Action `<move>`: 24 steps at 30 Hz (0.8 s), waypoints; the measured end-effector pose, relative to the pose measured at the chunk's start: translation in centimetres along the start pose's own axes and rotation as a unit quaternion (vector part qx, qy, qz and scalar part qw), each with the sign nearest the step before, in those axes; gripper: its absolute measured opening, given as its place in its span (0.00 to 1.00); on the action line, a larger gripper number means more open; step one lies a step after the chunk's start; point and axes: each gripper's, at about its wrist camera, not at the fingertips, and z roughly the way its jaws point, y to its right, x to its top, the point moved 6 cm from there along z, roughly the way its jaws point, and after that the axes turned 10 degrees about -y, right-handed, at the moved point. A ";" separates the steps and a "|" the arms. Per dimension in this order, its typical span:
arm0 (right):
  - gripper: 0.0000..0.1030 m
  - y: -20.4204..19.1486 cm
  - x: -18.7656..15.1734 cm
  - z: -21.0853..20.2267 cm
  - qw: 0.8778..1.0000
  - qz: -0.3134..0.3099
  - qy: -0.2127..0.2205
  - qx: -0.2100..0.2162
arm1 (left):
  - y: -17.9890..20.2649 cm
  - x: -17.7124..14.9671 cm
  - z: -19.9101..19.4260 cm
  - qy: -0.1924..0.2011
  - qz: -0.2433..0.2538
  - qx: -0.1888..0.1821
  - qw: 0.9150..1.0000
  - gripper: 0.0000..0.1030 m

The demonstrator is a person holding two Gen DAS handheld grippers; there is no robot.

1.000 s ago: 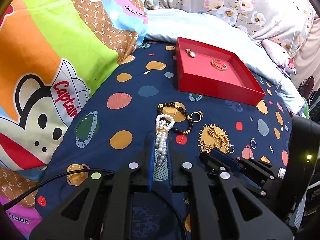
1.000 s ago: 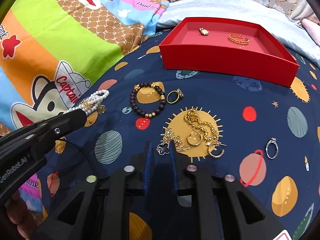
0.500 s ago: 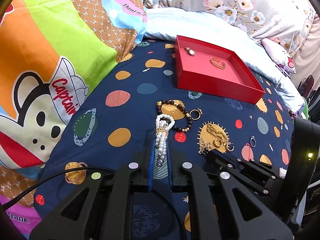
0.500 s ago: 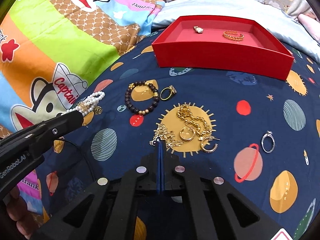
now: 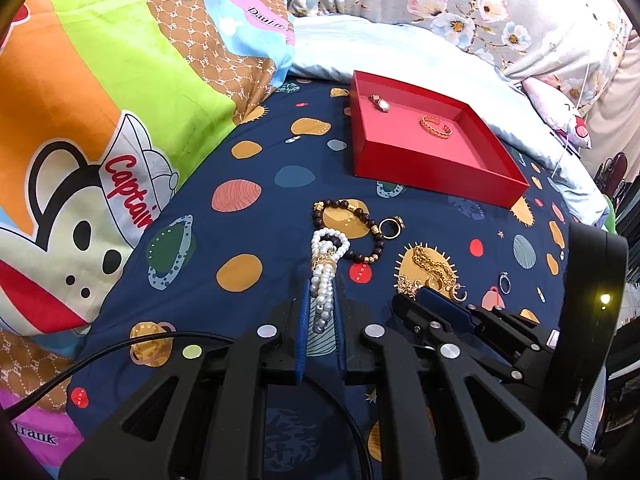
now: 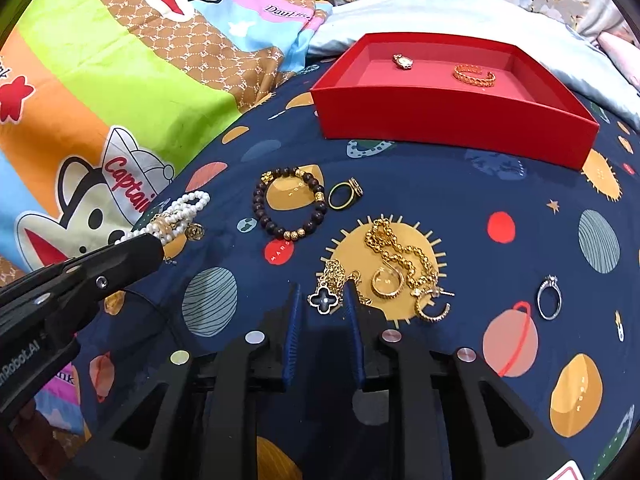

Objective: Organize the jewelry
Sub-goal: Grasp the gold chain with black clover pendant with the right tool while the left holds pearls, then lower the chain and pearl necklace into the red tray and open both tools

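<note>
My left gripper [image 5: 320, 300] is shut on a white pearl bracelet [image 5: 325, 268], whose loop sticks out past the fingertips above the navy planet-print bedspread [image 5: 260, 168]. It also shows at the left of the right wrist view, left gripper [image 6: 158, 240] with the pearl bracelet [image 6: 180, 216]. My right gripper [image 6: 321, 300] is low over the gold chain pile [image 6: 400, 252]. Its jaws are opening, and a black clover pendant [image 6: 323, 301] lies between them, untouched by the pads. The red tray [image 6: 440, 128] stands beyond, holding a small watch [image 6: 402, 61] and a gold bangle [image 6: 474, 75].
A dark bead bracelet [image 6: 260, 212] and a gold ring [image 6: 334, 200] lie between the pile and the tray. A silver ring [image 6: 541, 300] lies to the right. A bright cartoon quilt [image 5: 100, 100] rises on the left; pale blue bedding [image 5: 400, 52] lies behind the tray.
The right gripper closed over the clover pendant half a second ago and has since opened wider, with the pendant lying between its fingers. The left gripper still holds the pearls in place.
</note>
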 end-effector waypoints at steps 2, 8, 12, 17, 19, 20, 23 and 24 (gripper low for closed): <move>0.13 0.1 0.0 0.1 1.000 -0.001 0.000 -0.005 | -0.1 0.0 0.0 0.000 -0.001 -0.001 1.000 0.10; 0.13 0.2 -0.2 -0.2 1.000 -0.002 0.002 -0.002 | 0.0 0.0 0.0 -0.001 0.001 -0.003 1.000 0.10; 0.13 0.6 -0.4 -1.1 1.000 0.006 0.010 0.002 | 0.3 0.0 -0.1 0.000 0.005 -0.005 1.000 0.10; 0.13 1.3 -0.5 -3.5 0.999 0.013 0.029 0.007 | 1.0 0.1 -0.5 0.004 0.010 -0.010 1.000 0.10; 0.13 1.6 -0.4 -4.8 0.999 0.016 0.041 0.008 | 1.3 0.2 -0.8 0.007 0.011 -0.012 1.000 0.10; 0.13 1.8 -0.4 -5.5 0.999 0.017 0.046 0.009 | 1.5 0.2 -0.9 0.009 0.012 -0.013 1.000 0.10; 0.13 2.5 -0.1 -7.7 0.998 0.022 0.064 0.007 | 2.1 0.5 -1.3 0.013 0.015 -0.016 1.000 0.10; 0.13 2.8 0.0 -8.3 0.997 0.023 0.069 0.007 | 2.3 0.6 -1.4 0.014 0.016 -0.017 1.000 0.10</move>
